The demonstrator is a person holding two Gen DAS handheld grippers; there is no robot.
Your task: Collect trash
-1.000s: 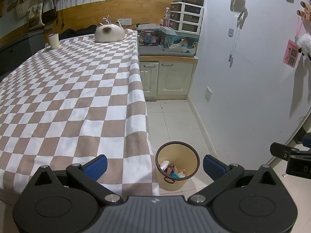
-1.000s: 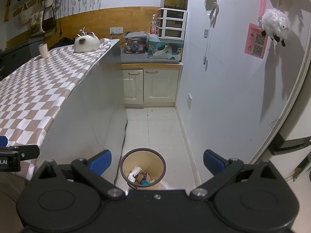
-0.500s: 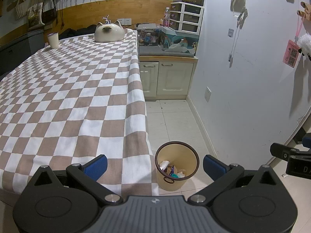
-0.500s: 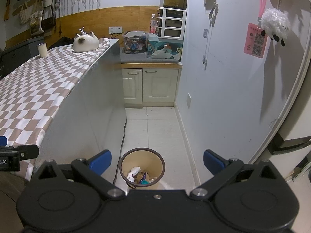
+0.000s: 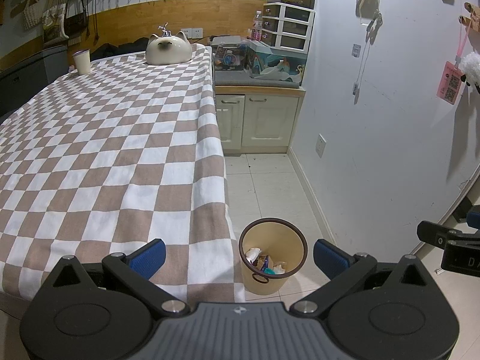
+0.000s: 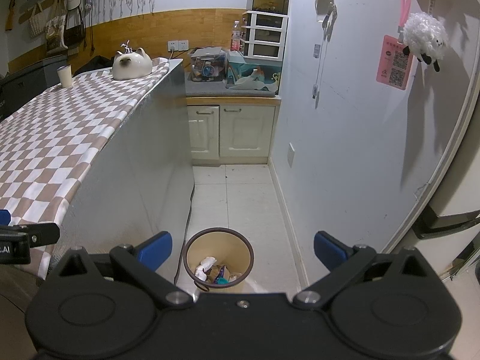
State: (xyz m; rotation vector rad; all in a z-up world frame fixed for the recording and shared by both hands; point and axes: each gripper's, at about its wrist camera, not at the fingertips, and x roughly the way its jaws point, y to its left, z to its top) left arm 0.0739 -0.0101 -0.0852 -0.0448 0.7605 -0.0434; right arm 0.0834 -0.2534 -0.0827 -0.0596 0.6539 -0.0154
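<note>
A tan waste bin (image 5: 273, 258) with a dark rim stands on the tiled floor beside the table's near corner, holding crumpled paper and wrappers (image 5: 265, 264). It also shows in the right wrist view (image 6: 218, 258) with the same trash (image 6: 214, 273) inside. My left gripper (image 5: 239, 258) is open and empty, held over the table's corner and above the bin. My right gripper (image 6: 242, 250) is open and empty, held high above the bin. The right gripper's side shows at the left wrist view's right edge (image 5: 450, 243).
A long table with a brown and white checked cloth (image 5: 105, 150) fills the left. At its far end stand a white cat-shaped ceramic (image 5: 168, 48) and a white cup (image 5: 81, 61). Cream cabinets (image 5: 259, 120) with clutter on top close the aisle. A white wall (image 5: 390, 120) runs on the right.
Both views have crept very slightly; the bin sits a touch lower left in the left wrist view. Both grippers stay open and empty.
</note>
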